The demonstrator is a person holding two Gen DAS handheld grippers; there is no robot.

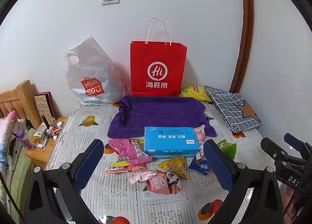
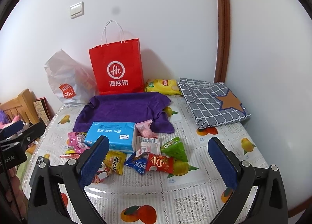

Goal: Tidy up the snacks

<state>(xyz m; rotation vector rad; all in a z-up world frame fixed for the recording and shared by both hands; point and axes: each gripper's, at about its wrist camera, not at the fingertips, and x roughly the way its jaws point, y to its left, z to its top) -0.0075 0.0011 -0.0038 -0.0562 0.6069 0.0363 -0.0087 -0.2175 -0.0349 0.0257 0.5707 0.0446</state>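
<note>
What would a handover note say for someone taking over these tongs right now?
Left tongs: open, empty, above the snack pile.
Right tongs: open, empty, above the same table.
Snacks lie loose around the blue tissue pack, in front of the purple towel. The red paper bag stands upright behind; the yellow chip bag lies beside it.
Done: nothing visibly sorted.
Left: all the loose snacks.

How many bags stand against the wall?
2: a red paper bag in the middle, and a white plastic bag on its left. None seems hidden.
</note>
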